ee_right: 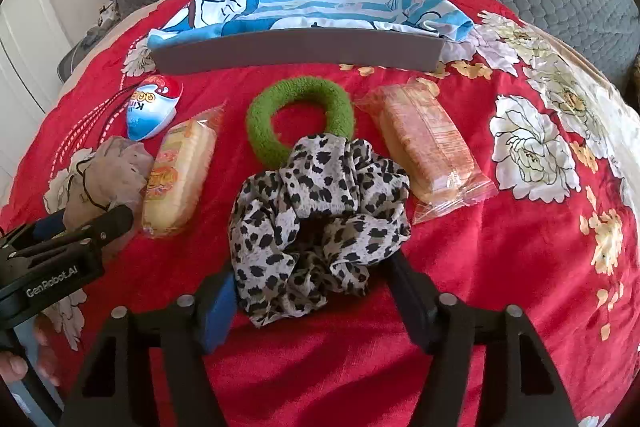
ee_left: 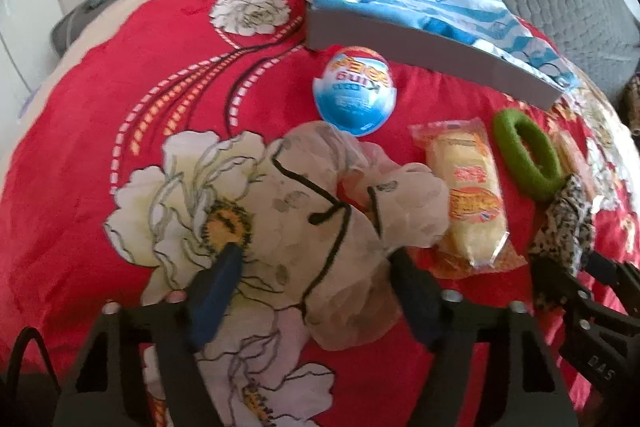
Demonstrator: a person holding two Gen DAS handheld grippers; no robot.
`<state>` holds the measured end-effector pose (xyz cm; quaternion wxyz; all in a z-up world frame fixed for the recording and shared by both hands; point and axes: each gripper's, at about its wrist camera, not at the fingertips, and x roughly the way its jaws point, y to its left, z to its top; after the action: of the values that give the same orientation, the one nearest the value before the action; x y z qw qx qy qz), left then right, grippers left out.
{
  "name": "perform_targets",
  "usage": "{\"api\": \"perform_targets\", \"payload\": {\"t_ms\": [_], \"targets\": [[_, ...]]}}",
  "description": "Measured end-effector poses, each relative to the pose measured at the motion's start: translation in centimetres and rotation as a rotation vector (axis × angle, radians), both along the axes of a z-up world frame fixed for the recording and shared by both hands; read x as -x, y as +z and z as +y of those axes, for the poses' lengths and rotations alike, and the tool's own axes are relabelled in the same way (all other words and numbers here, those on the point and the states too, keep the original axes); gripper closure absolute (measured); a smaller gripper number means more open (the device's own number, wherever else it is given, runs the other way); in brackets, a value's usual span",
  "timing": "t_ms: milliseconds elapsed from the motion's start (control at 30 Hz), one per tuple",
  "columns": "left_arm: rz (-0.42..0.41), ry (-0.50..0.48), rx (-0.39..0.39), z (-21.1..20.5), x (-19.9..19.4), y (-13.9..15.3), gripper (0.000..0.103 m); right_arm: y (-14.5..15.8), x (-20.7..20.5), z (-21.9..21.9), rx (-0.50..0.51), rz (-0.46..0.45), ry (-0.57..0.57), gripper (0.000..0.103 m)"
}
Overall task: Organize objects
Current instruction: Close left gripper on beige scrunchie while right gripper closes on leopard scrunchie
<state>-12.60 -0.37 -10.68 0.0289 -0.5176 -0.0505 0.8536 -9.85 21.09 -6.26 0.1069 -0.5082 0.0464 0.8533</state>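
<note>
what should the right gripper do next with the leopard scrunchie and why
Probably close the right gripper on the leopard-print scrunchie: its fingers already straddle the fabric but look open. Then lift it toward the gray box, clearing the green hair tie it overlaps.

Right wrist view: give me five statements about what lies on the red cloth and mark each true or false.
1. The leopard-print scrunchie sits between the fingers of the right gripper. True.
2. The green ring lies inside the grey box. False: it lies on the red cloth, in front of the box.
3. The blue striped fabric is in the box. True.
4. The egg-shaped toy is green. False: it is blue, white and red.
5. Two wrapped snacks lie on the cloth. True.
</note>
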Motion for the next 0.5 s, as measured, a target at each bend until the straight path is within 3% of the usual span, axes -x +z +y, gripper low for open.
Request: {"api": "perform_targets", "payload": {"t_ms": [133, 333, 500], "targets": [[-0.004, -0.028, -0.021, 0.12, -0.06, -0.03, 0.045, 0.05, -0.06, -0.24, -0.015, -0.003, 0.012, 0.048], [0.004, -0.057, -0.021, 0.32, -0.24, 0.14, 0.070, 0.10, -0.13, -0.60, -0.022, -0.011, 0.028, 0.062], [0.020, -0.049, -0.035, 0.00, -0.39, 0.37, 0.085, 0.22, -0.12, -0.65, -0.020, -0.010, 0.035, 0.067]]}}
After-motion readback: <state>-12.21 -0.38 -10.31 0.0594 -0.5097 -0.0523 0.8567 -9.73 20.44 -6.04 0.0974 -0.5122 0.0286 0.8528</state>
